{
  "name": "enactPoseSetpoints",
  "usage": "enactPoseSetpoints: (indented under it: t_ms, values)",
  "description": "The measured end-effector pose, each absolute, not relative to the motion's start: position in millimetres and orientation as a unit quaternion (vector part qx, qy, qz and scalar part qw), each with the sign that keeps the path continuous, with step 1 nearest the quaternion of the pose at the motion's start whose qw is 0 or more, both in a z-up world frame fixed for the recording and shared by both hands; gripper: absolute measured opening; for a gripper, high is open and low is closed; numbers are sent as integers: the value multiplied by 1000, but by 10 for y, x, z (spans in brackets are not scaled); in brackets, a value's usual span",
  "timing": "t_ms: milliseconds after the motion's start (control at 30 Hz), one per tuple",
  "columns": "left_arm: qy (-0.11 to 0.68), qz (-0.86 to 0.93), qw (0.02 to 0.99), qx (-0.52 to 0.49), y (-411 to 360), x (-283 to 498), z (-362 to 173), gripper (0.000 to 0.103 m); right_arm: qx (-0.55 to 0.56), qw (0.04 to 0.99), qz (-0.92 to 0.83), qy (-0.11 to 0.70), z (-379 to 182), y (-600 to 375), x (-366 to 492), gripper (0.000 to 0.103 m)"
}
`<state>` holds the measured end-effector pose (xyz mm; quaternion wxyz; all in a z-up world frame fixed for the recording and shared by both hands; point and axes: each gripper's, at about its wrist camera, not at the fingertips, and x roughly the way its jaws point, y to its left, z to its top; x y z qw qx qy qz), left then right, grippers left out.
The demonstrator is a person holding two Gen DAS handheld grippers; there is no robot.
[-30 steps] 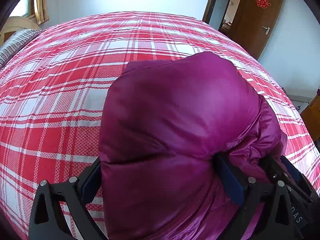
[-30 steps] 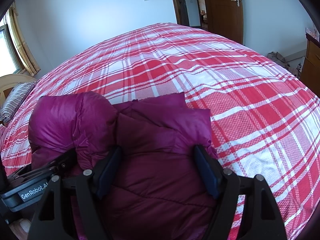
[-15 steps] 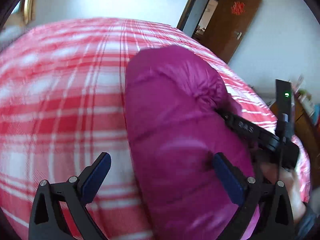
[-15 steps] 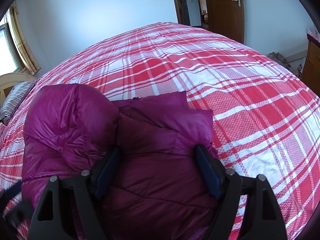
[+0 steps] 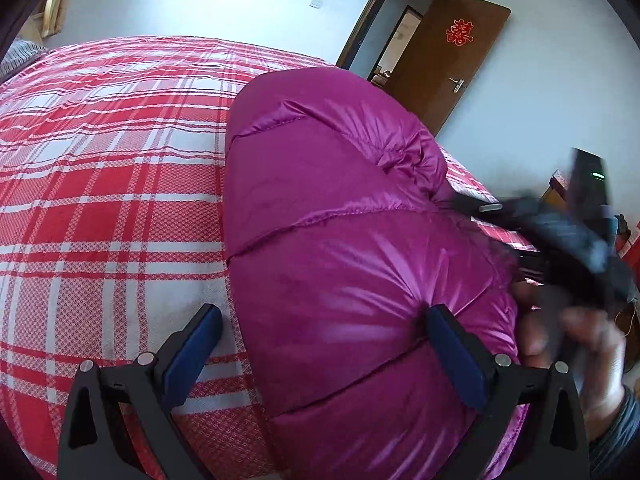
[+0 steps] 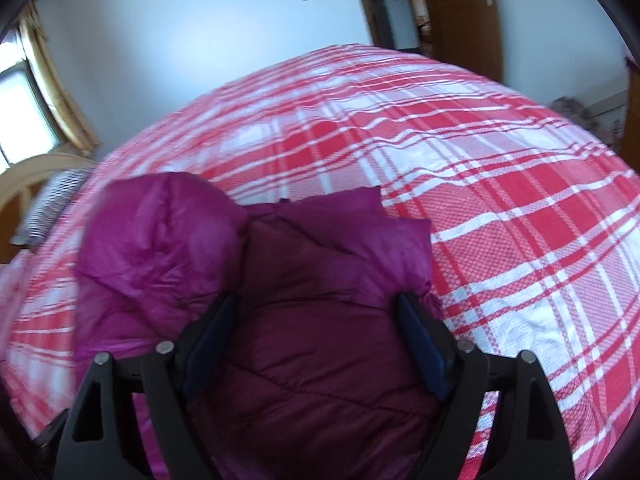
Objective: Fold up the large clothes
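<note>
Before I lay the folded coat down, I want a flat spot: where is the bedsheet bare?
Bare plaid bedsheet lies left of the purple down jacket, up to the pillow, and right of it toward the door. The jacket's right flank is crowded by the right tongs.

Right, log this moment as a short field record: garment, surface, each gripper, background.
garment: magenta puffer jacket, bundled and puffy, lying on the bed
surface: red and white plaid bedsheet
left gripper: jaws wide open; one pad over the sheet, the other pressed into the jacket
right gripper: open, jaws straddling a bulky part of the jacket; blurred in the left view
background: brown wooden door ajar, with a red paper ornament; window with curtain
</note>
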<state>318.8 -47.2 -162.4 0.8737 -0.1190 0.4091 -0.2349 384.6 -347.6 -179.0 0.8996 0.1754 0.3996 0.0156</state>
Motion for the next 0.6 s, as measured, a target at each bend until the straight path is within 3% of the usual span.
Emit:
enactPoseSetpoints:
  t_ms: [200,267,600]
  values:
    - [404,-236,875,-121,-462,3137,-1622,102,244,899,20,363,-1569,-4127,3423,90]
    - [404,-239,874,-125,-446,3141,-1623,102,248,888,26,387,-1668,-4203,3432,77]
    - [403,-249,871,-131,-430,3155,-1614,102,287,865,114,396,-1969,-4104,3608,76]
